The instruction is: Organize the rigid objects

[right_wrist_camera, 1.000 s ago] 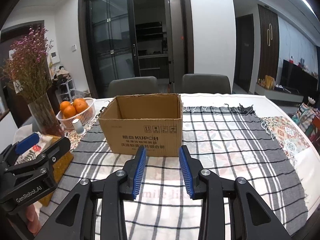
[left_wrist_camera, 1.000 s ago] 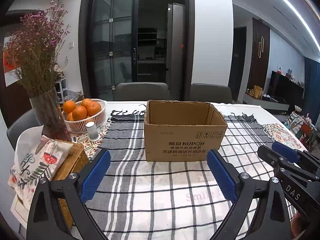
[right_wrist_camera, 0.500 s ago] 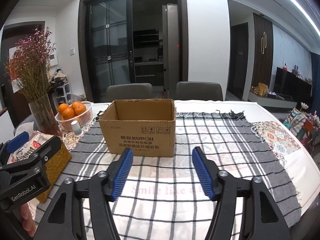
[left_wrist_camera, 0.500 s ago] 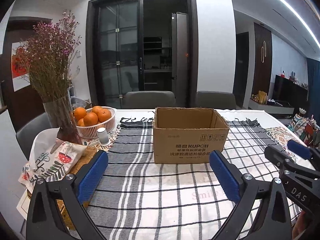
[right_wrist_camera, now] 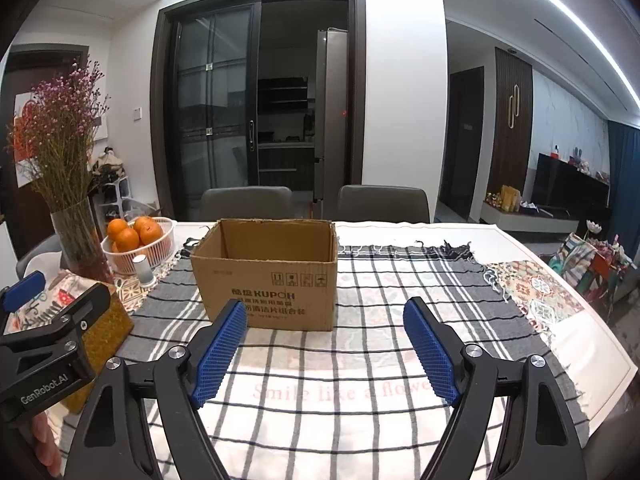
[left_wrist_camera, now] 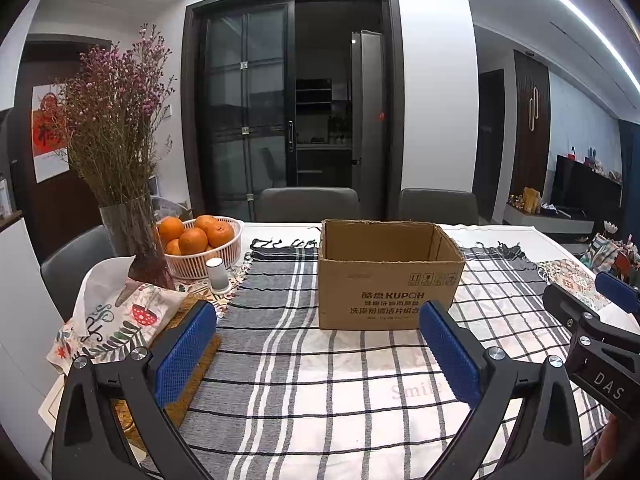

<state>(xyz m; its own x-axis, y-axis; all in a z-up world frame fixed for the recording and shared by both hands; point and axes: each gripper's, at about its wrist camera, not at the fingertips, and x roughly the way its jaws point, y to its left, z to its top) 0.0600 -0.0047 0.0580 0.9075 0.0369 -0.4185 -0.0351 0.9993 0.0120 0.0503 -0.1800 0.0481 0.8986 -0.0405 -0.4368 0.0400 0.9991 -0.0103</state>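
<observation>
An open brown cardboard box stands on the checked tablecloth in the middle of the table; its inside is hidden from here. My left gripper hovers over the cloth short of the box, wide open with nothing between its blue pads. My right gripper hangs beside it to the right, its jaws opening, with nothing between them. Each gripper shows at the edge of the other's view.
A glass vase of dried purple flowers, a white basket of oranges, a small white cylinder and a patterned tissue cover crowd the left side. Two grey chairs stand behind the table. A patterned cloth lies at right.
The right gripper's jaws have spread from nearly shut to wide apart. Both grippers drew back and tilted up a little, so the box looks farther and more of the room shows.
</observation>
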